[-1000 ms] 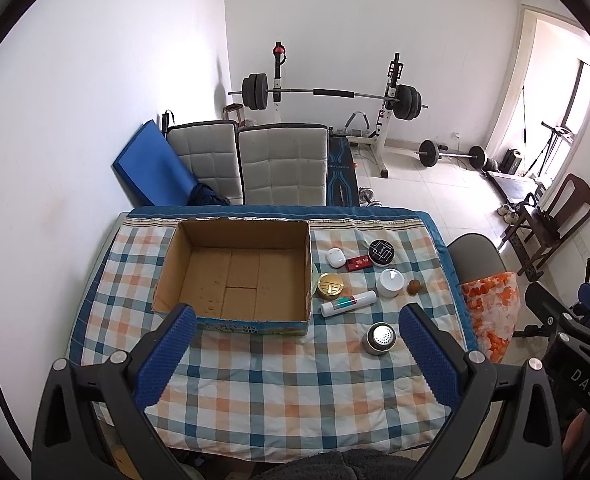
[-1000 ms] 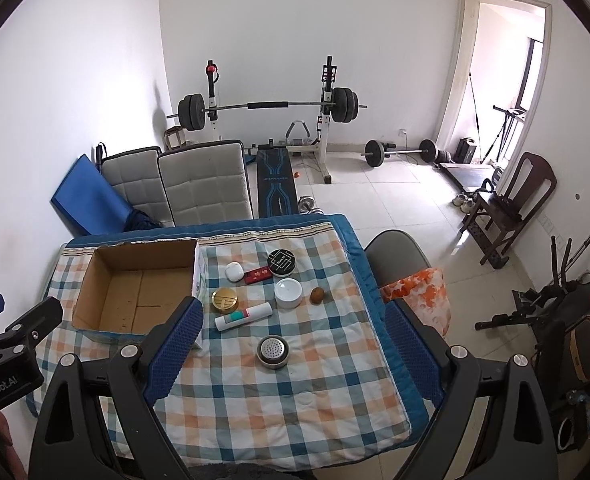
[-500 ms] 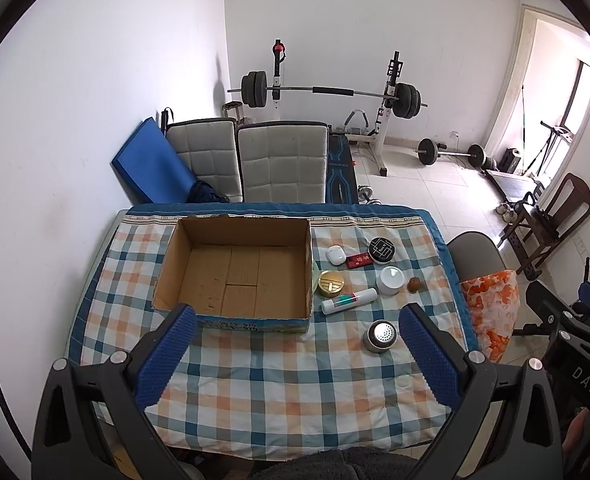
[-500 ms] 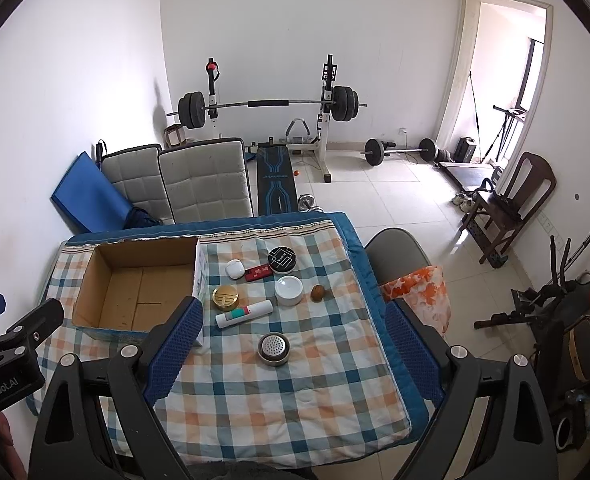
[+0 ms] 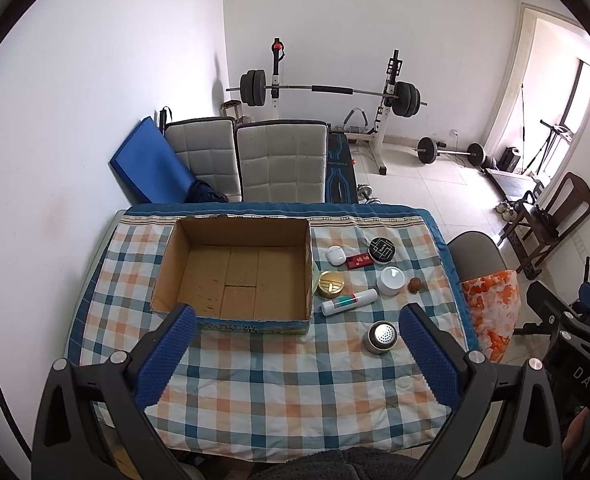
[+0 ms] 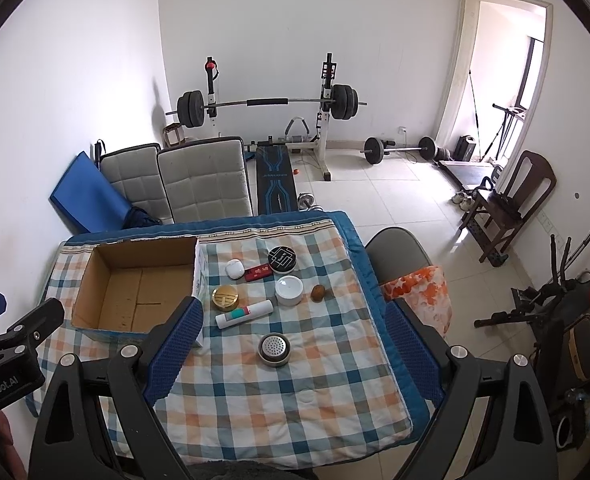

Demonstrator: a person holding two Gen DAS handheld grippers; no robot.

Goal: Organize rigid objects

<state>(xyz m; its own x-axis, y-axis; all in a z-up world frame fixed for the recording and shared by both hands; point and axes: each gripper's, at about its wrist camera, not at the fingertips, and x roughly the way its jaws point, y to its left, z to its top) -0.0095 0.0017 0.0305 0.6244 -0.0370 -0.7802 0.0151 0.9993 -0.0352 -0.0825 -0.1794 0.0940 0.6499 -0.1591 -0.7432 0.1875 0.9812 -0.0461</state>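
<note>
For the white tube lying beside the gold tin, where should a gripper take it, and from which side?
Probably across its middle, from above. The tube lies flat on the cloth, slanted, so jaws should straddle its narrow width, turned square to its length. The gold tin sits close behind its capped end, so mid-body leaves more room.

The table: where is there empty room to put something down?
The near stretch of the checked cloth, in front of the cardboard box and the metal strainer lid, is bare. So is the box's floor. Right of the box it is crowded: the gold tin, the white tube and the white jar sit close together.
</note>
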